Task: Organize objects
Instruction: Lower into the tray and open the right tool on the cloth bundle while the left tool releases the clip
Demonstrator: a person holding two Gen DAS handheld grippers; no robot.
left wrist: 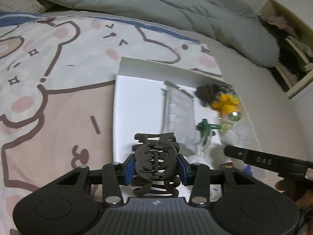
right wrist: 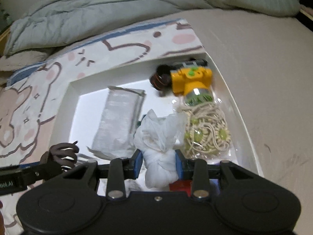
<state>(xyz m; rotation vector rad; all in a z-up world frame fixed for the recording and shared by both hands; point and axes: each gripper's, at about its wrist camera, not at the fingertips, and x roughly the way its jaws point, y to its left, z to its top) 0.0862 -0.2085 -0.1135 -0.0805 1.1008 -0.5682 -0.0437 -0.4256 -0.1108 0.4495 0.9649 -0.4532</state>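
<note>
1. Left wrist view: my left gripper (left wrist: 156,168) is clamping a dark claw hair clip (left wrist: 156,156) between its blue pads, holding it over the near edge of the white box (left wrist: 137,101). My right gripper's arm is poking in at the lower right.
2. Same view, progress: the box is already holding a clear packet (left wrist: 179,113), a yellow toy camera (left wrist: 225,103), a green trinket (left wrist: 205,127) and something dark brown behind the camera. Clip not yet in, so I'm judging the job well along but not done.
3. Right wrist view: my right gripper (right wrist: 158,168) is squeezing tight on a knotted white plastic bag (right wrist: 159,150), hanging over the box wall (right wrist: 234,105).
4. Same view, contents: a bagged beaded cord bundle (right wrist: 205,133) is lying just beside the toy camera (right wrist: 190,80); the packet (right wrist: 119,121) is sitting toward the left. The bag is still to drop, I'm guessing.
5. Surface and room: everything is sitting on a bed, with a cartoon bear sheet (left wrist: 49,90) under the box and a grey-green duvet (left wrist: 176,7) bunched behind. Shelving is showing at the far right of the left view, too blurred to read.
</note>
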